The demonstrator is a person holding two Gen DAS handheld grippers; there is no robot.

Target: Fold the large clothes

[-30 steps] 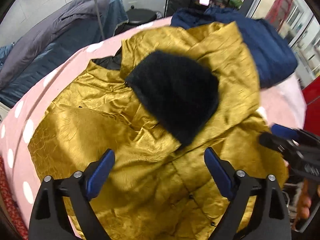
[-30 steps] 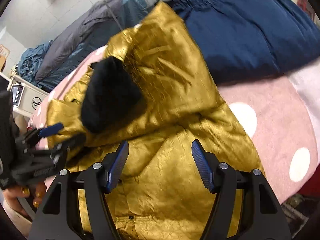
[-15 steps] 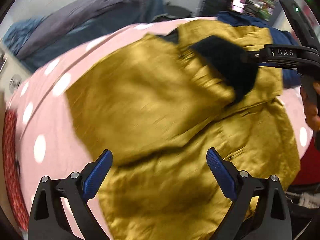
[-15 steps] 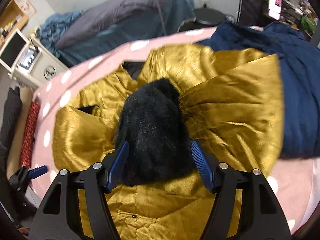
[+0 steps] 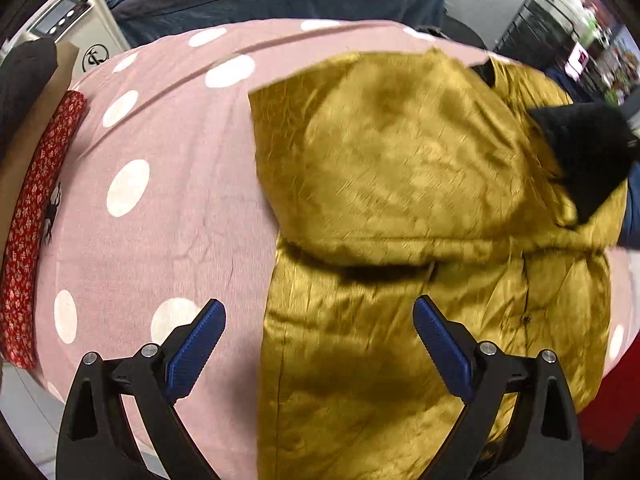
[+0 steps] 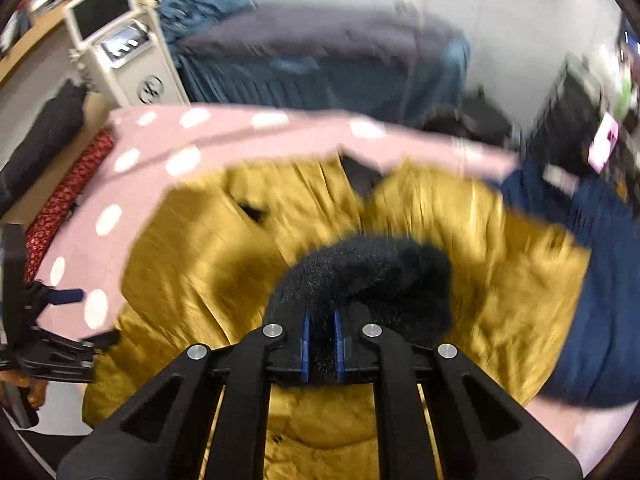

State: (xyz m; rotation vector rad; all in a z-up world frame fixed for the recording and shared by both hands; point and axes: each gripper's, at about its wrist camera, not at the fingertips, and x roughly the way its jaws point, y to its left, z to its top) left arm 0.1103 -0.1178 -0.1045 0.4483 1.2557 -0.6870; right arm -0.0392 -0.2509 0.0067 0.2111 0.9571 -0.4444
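Right gripper (image 6: 319, 350): jaws closing, clenched on black furry hood lining (image 6: 372, 268) of mustard-gold satin padded coat (image 5: 400, 184). Left gripper (image 5: 318, 344): jaws released wide, holding nothing, above coat's left edge.

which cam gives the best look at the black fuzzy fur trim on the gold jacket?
Right wrist view: the black fuzzy fur trim fills the centre, its pile visible, with the right claw closing on it. Left wrist view catches only a blurred dark wedge of it at the right edge, over the crinkled gold satin jacket.

Both wrist views look steeply down, close, sharing the gold coat (image 5: 400, 184).
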